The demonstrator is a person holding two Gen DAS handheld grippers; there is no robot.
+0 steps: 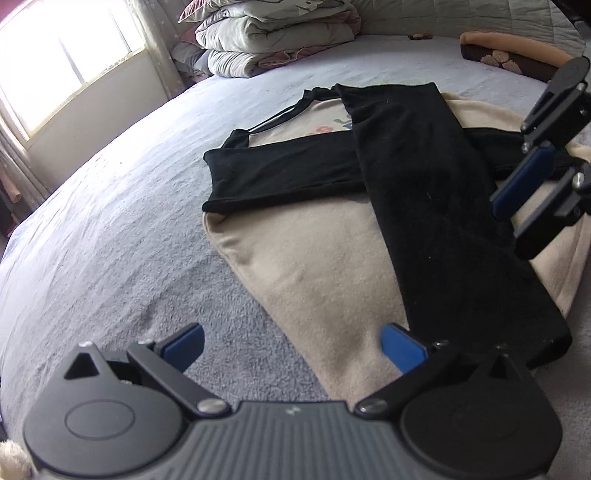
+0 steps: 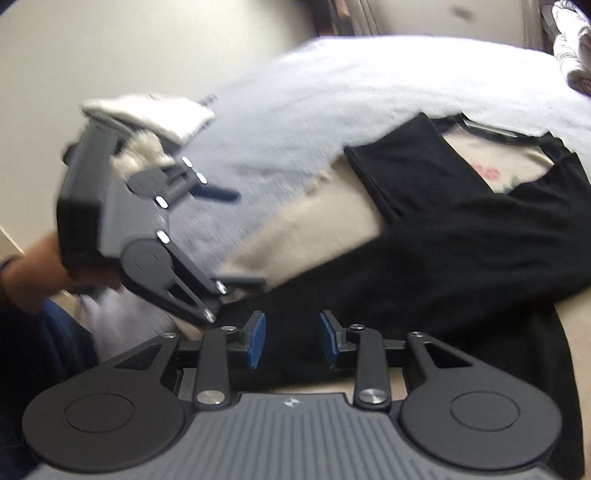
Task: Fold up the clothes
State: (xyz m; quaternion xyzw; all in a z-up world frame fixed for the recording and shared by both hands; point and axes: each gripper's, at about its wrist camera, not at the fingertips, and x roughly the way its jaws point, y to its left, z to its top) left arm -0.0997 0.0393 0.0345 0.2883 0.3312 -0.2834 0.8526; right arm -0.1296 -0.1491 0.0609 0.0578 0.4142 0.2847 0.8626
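Cream-and-black garment (image 1: 332, 258) lies at frame centre on the bed (image 1: 110, 221), both sleeves folded across. Left gripper (image 1: 291, 345) and right gripper (image 2: 291, 341): both released, grasping nothing.

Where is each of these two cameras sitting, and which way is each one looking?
Left wrist: on the left gripper, angled down across the bed toward the window and pile of quilts; its own open blue fingers show, with the right gripper at the frame's right edge.
Right wrist: on the right gripper, angled down over the shirt's black sleeve, looking across the bed; its open fingers, the left gripper and a hand show.
Shared: the cream shirt with black sleeves, the bed, each other's gripper.
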